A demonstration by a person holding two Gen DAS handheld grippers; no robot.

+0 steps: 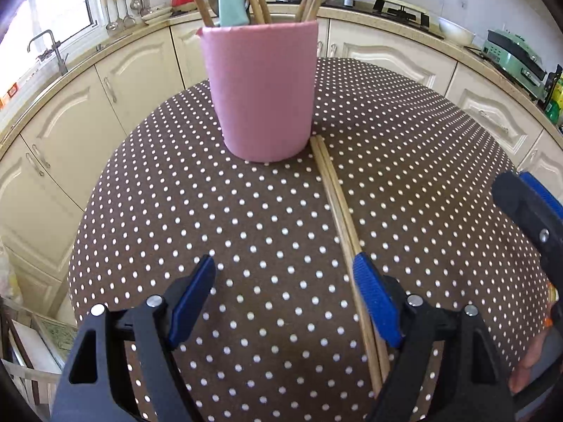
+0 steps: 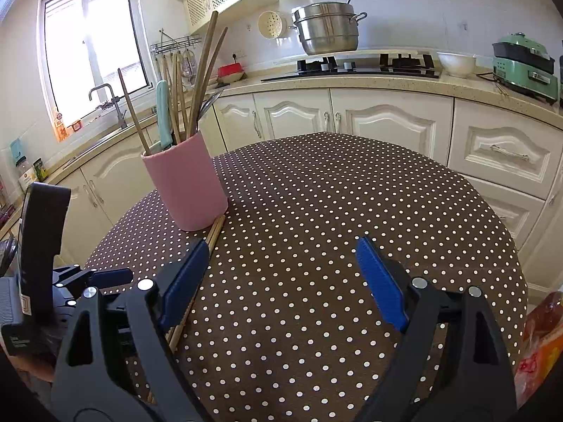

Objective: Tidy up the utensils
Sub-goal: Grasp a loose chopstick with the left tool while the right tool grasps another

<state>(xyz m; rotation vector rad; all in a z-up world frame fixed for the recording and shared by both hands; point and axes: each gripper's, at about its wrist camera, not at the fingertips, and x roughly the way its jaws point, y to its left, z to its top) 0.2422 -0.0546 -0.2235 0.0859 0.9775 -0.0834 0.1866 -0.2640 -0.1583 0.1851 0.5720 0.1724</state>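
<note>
Here, both claws, left (image 1: 285, 274) and right (image 2: 278, 260), agape over bare dotted tablecloth (image 2: 334, 190), chopsticks (image 1: 337, 204) beside pink holder (image 1: 262, 91).

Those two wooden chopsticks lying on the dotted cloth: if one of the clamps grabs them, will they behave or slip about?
The chopsticks look thin, stiff and light, so they probably won't bend. Being slender and smooth, they may roll or split apart when nudged on the tablecloth. One end touches the pink holder, so pushing along their length might nudge it.

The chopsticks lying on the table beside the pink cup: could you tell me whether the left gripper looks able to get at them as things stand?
Probably yes. The left gripper is open and empty over the tablecloth, and the chopsticks lie flat just by its right finger, with nothing on top. It would likely need to shift slightly to straddle them.
</note>
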